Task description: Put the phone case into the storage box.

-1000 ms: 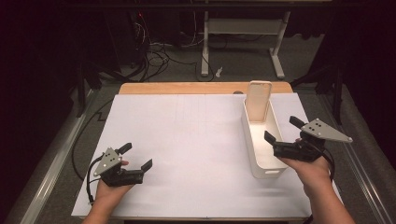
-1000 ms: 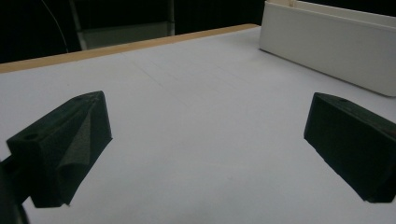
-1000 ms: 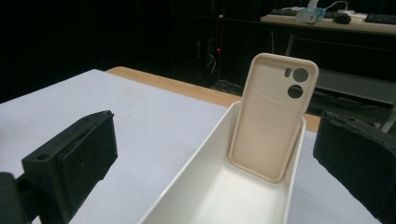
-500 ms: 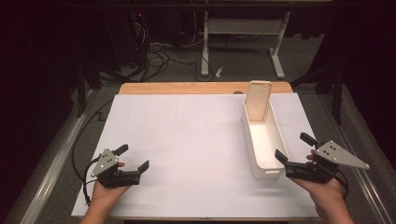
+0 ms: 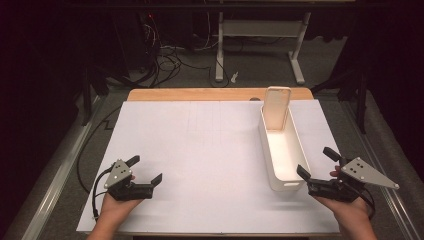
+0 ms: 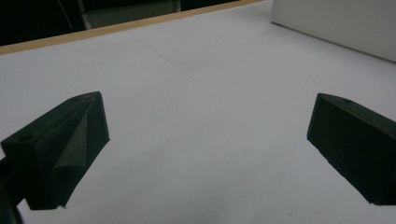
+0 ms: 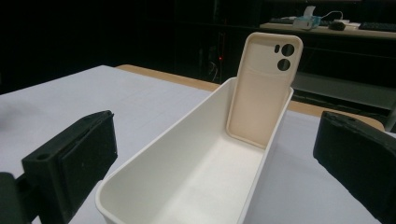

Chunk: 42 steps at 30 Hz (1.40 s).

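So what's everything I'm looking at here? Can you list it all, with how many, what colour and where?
tray: one, white, long and narrow, on the right side of the sheet, running away from the person
phone case: one, beige, standing tilted against the far end wall of the tray, camera holes at the top
paper sheet: one, white, covering most of the table
table: one, wooden, its edge showing along the far side
desk frame: one, grey, on the floor beyond the table
cables: several, dark, on the floor at the back
left gripper: one, black, open, near left of the sheet
right gripper: one, black, open, beside the tray's near end
hands: two, at the bottom edge
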Each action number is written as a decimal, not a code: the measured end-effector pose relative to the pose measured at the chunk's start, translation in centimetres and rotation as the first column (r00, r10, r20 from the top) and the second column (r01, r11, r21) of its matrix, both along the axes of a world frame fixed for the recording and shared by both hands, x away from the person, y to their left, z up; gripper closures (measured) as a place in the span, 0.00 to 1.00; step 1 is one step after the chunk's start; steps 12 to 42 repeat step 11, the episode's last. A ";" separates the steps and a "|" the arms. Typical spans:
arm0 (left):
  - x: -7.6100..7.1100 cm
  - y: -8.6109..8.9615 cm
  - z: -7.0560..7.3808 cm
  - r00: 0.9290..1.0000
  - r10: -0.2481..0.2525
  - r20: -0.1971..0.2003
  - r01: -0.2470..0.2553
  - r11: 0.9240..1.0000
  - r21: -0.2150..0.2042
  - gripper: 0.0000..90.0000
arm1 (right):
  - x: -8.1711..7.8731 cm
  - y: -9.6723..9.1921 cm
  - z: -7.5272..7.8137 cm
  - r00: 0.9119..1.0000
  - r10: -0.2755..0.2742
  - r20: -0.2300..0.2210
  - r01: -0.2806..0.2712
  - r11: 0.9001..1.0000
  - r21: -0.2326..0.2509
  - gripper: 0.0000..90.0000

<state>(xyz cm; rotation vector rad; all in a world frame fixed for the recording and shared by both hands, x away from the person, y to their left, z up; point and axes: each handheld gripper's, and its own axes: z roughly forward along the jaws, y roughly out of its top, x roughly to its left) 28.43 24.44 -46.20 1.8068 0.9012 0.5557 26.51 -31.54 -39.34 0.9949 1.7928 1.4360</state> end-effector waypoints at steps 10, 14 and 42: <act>-0.2 0.2 0.2 1.000 0.015 0.003 -0.015 1.000 -0.018 0.00 | -0.2 0.2 0.1 1.000 0.004 0.010 -0.004 1.000 -0.009 0.00; -0.1 0.2 0.2 1.000 0.016 0.002 -0.016 1.000 -0.017 0.00 | -0.3 0.2 0.1 1.000 0.003 0.010 -0.003 1.000 -0.007 0.00; -0.1 0.2 0.2 1.000 0.016 0.002 -0.016 1.000 -0.017 0.00 | -0.3 0.2 0.1 1.000 0.003 0.010 -0.003 1.000 -0.007 0.00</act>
